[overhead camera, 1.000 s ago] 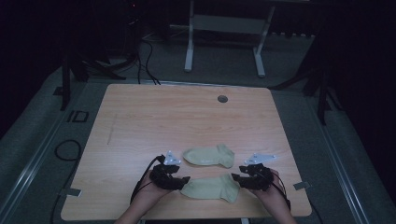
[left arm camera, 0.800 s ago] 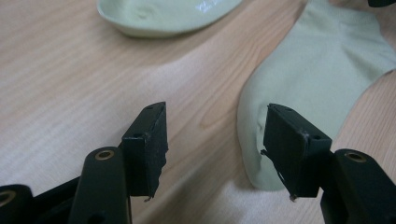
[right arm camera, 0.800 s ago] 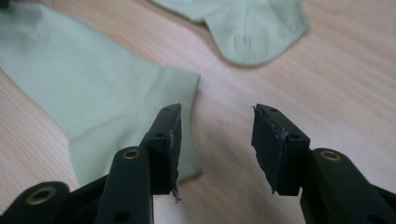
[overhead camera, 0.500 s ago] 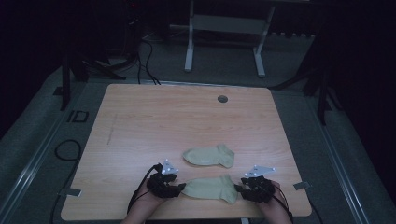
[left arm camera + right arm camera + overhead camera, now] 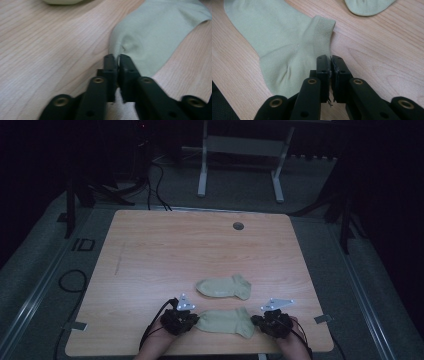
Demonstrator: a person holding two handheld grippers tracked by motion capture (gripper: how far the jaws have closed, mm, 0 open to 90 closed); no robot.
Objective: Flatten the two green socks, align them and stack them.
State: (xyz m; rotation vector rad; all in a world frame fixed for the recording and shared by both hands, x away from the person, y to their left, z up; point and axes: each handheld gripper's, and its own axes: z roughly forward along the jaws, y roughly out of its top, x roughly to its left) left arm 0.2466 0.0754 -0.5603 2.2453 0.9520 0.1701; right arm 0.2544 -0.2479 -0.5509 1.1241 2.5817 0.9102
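Note:
Two pale green socks lie on the wooden table (image 5: 165, 250). The near sock (image 5: 222, 321) (image 5: 155, 32) (image 5: 282, 42) is stretched flat between my two grippers close to the front edge. My left gripper (image 5: 192, 321) (image 5: 117, 58) is shut on its left end, where the fabric puckers at the jaw tips. My right gripper (image 5: 256, 322) (image 5: 330, 60) is shut on the sock's right end, near the heel and below the ribbed cuff. The far sock (image 5: 223, 287) (image 5: 62, 1) (image 5: 367, 6) lies loose just behind it.
A round cable hole (image 5: 238, 226) sits near the table's back edge. Behind the table stands a white desk frame (image 5: 240, 150), and cables (image 5: 155, 180) trail across the grey floor. The table's front edge runs just beneath my hands.
Both grippers have pulled back toward the front edge, drawing the near sock with them. The gap to the far sock has widened; that sock has not moved.

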